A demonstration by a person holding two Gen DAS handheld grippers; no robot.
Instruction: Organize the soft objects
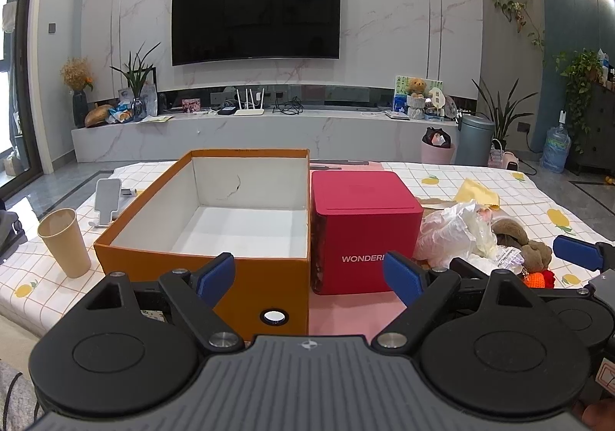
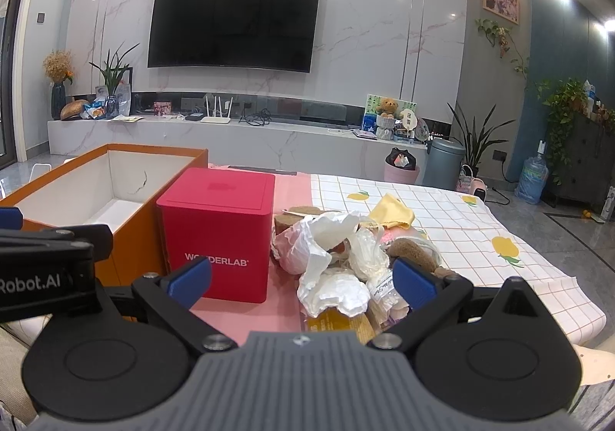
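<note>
A loose heap of soft things (image 2: pixel 346 258), crumpled white plastic bags, a brown plush toy and a yellow cloth, lies on the checked lemon-print tablecloth (image 2: pixel 480 239) just right of the glossy red cube-shaped box (image 2: pixel 219 235). Left of that box stands the open orange cardboard box with a white inside (image 1: pixel 215 216), its floor bare. The left gripper (image 1: pixel 309 277) and the right gripper (image 2: pixel 303 281) both hang wide open with blue-padded fingers, holding nothing, the right one above the heap's near edge.
</note>
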